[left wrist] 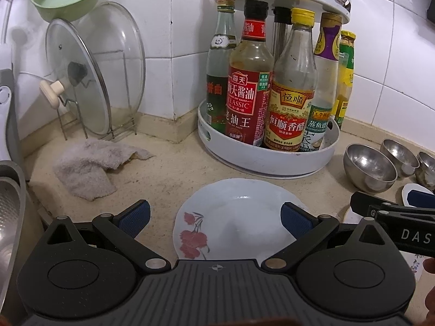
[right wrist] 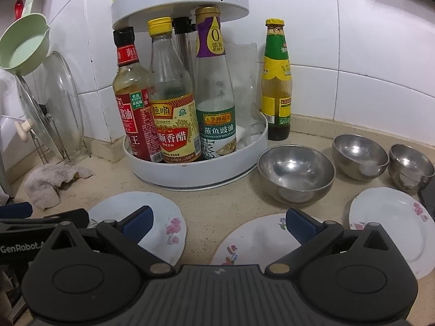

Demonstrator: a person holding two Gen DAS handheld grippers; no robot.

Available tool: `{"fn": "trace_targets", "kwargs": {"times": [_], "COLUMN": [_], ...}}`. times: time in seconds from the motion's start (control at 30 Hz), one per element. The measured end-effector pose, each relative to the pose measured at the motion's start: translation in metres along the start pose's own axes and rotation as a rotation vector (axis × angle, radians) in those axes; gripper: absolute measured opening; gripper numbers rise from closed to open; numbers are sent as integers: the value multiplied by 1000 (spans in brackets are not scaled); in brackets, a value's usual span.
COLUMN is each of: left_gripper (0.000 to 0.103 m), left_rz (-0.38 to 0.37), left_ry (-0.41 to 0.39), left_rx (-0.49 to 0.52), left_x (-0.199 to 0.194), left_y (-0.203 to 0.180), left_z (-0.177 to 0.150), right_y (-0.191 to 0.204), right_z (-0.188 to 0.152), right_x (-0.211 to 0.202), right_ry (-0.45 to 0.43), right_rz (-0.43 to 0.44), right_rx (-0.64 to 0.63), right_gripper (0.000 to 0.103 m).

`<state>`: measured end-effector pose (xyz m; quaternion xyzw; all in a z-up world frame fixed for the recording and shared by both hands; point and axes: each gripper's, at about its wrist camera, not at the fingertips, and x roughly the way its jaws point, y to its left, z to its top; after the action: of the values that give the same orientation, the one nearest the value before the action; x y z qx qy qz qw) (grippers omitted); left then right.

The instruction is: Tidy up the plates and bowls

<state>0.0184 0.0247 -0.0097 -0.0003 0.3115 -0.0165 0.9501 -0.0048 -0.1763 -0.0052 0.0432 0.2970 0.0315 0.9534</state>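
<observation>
Both the left claw (left wrist: 214, 218) and right claw (right wrist: 218, 224) hang spread wide, grasping nothing. Sauce bottles (right wrist: 174, 103) crowd the white turntable rack (right wrist: 190, 172). The three steel bowls (right wrist: 296, 174) sit empty on the counter (right wrist: 225, 201).

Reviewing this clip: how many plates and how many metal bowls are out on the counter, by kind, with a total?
Floral plates: 3, namely left plate, middle plate, right plate.
Steel bowls: 3 seen, namely large bowl, medium bowl, small bowl, which may be a nested stack.
Total: 6

Speckled beige counter (right wrist: 239, 201) — three floral plates (right wrist: 261, 241), steel bowls (right wrist: 296, 174), condiment carousel (right wrist: 195, 171), rag (right wrist: 49, 182)
</observation>
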Motion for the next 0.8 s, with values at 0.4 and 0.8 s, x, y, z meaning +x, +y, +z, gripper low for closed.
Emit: {"fn": "trace_targets", "kwargs": {"times": [0.4,0.8], "left_gripper": [103,103], "left_rz": [11,23], "left_ry": [28,89], "left_rx": [-8,3], "left_x": [12,32], "left_y": [8,11], "left_z": [-1,-4], "right_y": [7,10], "right_z": [3,3], "right_x": [11,33], "right_ry": [25,85], "right_rz": [23,47], "right_rx": [-4,-12], "right_gripper": [102,102]}}
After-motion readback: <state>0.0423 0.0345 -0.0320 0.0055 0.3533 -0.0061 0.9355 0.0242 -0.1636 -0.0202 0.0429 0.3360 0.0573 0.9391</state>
